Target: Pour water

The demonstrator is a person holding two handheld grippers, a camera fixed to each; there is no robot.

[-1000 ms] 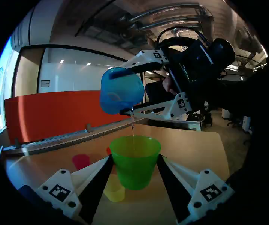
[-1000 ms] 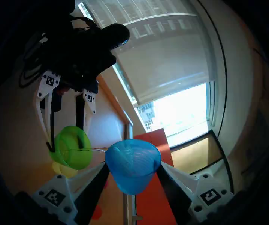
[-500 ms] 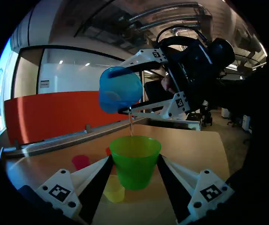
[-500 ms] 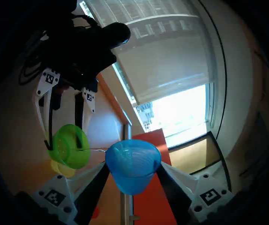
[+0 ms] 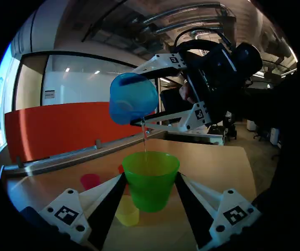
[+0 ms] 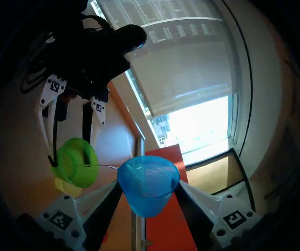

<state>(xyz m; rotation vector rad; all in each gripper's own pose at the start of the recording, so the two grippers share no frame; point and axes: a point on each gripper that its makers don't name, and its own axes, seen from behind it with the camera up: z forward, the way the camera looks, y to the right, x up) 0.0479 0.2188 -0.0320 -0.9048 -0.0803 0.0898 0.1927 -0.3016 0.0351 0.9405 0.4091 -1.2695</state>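
While tilted, cup (image 6: 148,184) apparently between fingers (image 6: 104,209)

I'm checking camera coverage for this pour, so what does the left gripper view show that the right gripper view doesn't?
Left gripper view: ceiling pipes and a glass-fronted room behind the partition. Right gripper view: a bright window with a blind above it. Both: the green cup held in the left tool, the tilted blue cup in the right tool, the thin water stream falling from blue to green, a yellow cup and the orange partition.
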